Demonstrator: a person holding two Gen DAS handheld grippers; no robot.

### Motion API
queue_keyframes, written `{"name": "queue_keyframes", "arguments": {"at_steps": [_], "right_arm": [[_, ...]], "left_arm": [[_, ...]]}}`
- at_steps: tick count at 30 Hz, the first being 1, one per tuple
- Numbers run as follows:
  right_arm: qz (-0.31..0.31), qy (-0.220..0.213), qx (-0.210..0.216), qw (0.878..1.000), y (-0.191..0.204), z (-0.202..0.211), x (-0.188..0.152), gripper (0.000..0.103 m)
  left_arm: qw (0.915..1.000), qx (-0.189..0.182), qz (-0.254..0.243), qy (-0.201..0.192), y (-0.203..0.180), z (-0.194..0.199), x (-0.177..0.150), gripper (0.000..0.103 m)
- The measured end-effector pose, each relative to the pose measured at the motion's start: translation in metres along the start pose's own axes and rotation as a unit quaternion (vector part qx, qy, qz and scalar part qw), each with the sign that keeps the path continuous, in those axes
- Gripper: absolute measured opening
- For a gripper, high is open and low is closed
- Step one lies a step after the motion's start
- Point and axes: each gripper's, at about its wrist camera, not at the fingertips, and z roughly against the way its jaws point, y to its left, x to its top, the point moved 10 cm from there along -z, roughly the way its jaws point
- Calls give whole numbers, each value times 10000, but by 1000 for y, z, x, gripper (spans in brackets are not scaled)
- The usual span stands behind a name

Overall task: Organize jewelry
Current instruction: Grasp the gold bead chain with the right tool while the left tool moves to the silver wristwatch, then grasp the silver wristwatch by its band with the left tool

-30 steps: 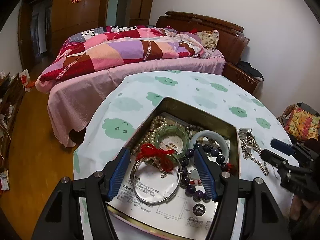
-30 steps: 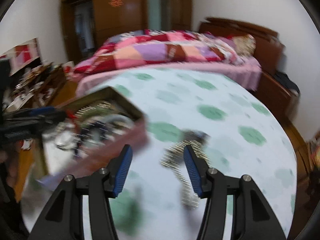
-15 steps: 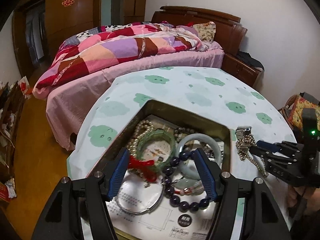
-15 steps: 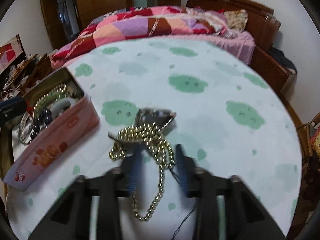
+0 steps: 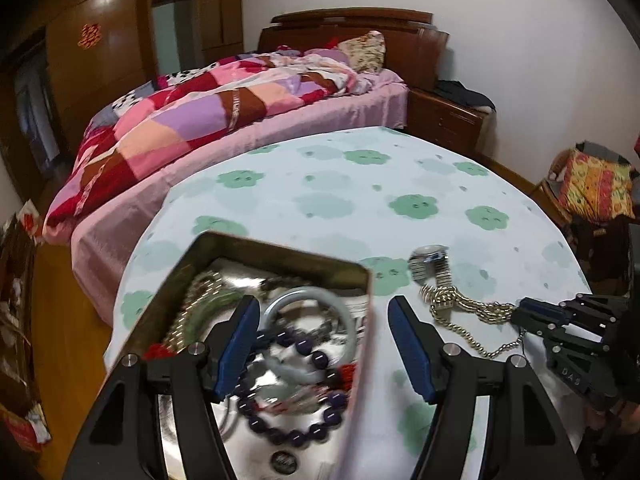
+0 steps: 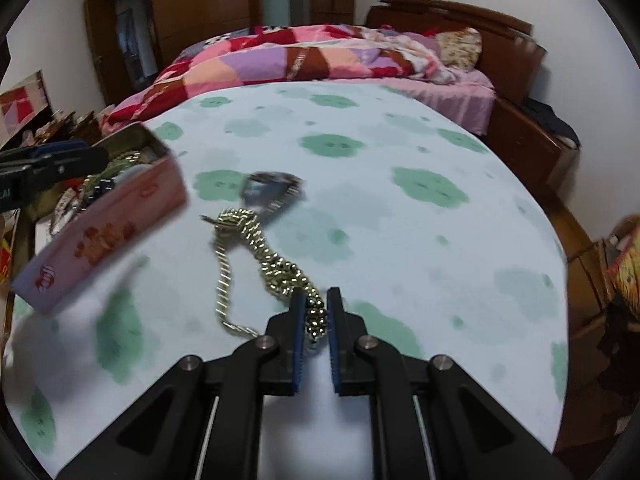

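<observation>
A gold chain (image 6: pixel 256 248) lies on the round table, its near end between the blue pads of my right gripper (image 6: pixel 314 320), which is shut on it. The chain also shows in the left wrist view (image 5: pixel 460 308), with the right gripper (image 5: pixel 520 314) at its right end. A silver watch (image 6: pixel 272 188) lies just beyond the chain and shows in the left wrist view (image 5: pixel 430 260). My left gripper (image 5: pixel 320 340) is open above the right edge of the pink tin (image 5: pixel 276 252), which holds a jade bangle (image 5: pixel 308 300), purple beads (image 5: pixel 296 432) and other jewelry.
The table has a white cloth with green flower prints (image 6: pixel 400 200). The pink tin (image 6: pixel 104 232) stands at its left side. A bed with a patchwork quilt (image 5: pixel 220 108) stands behind the table. A chair with a colourful bag (image 5: pixel 596 184) is at the right.
My right gripper closed on the near end of the gold chain. My left gripper moved right, from over the tin's middle to over its right edge.
</observation>
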Motion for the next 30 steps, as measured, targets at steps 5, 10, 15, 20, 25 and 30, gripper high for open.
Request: {"name": "queue_keyframes", "arguments": {"at_steps": [5, 10, 15, 20, 25, 30], "right_arm": [[-527, -145, -250, 9982, -39, 7, -1, 13], [-770, -320, -374, 9958, -58, 15, 4, 13], [-882, -334, -326, 9950, -61, 10, -1, 13], [-829, -351, -312, 9954, -60, 10, -1, 13], [-804, -363, -308, 9956, -60, 10, -2, 13], [-752, -402, -347, 9958, -58, 12, -2, 13]], "left_arm": [[9996, -160, -233, 59, -31, -13, 9, 67], [9984, -398, -385, 113, -63, -29, 18, 67], [9961, -552, -590, 362, -90, -58, 17, 67], [9956, -446, -607, 561, -96, -84, 18, 67], [9956, -432, -517, 647, -96, -97, 19, 67], [9955, -267, -681, 606, -89, -91, 16, 45]]}}
